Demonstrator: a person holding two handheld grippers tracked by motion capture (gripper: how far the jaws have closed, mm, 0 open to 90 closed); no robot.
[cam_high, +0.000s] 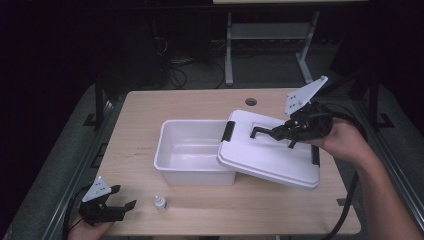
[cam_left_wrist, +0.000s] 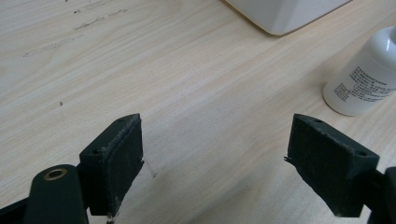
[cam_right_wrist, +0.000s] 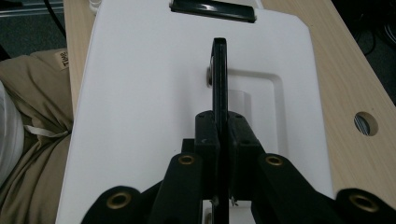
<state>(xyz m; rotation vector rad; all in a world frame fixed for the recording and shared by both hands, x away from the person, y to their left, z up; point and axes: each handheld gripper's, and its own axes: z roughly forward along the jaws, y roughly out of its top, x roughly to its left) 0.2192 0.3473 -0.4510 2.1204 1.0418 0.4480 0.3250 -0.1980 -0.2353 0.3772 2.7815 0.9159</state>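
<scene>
White plastic dominates the pale wood worktop (cam_high: 150, 210): a lid (cam_high: 272, 155) is lifted by its black handle (cam_right_wrist: 219, 70), tilted, with its low edge resting across the right rim of an open box (cam_high: 192, 150). The right claw (cam_high: 291, 131) is clenched on that handle, its jaws pressed flat against either side of the thin bar, as the right gripper view shows. The lid hangs just beneath and ahead of this claw, a black latch (cam_right_wrist: 212, 10) at its far end. The left claw (cam_high: 120, 197) hovers released near the front corner of the worktop, jaws spread wide with nothing between them; a small white bottle (cam_left_wrist: 366, 74) stands just to its right, apart from the jaws, and the box corner lies beyond.

Judging by the tilt, the lid is being carried on or off the box. Doing this well likely means keeping the grip centred on the handle so the lid does not swing, levelling it over the box before lowering, and keeping its near edge clear of the bottle.
</scene>
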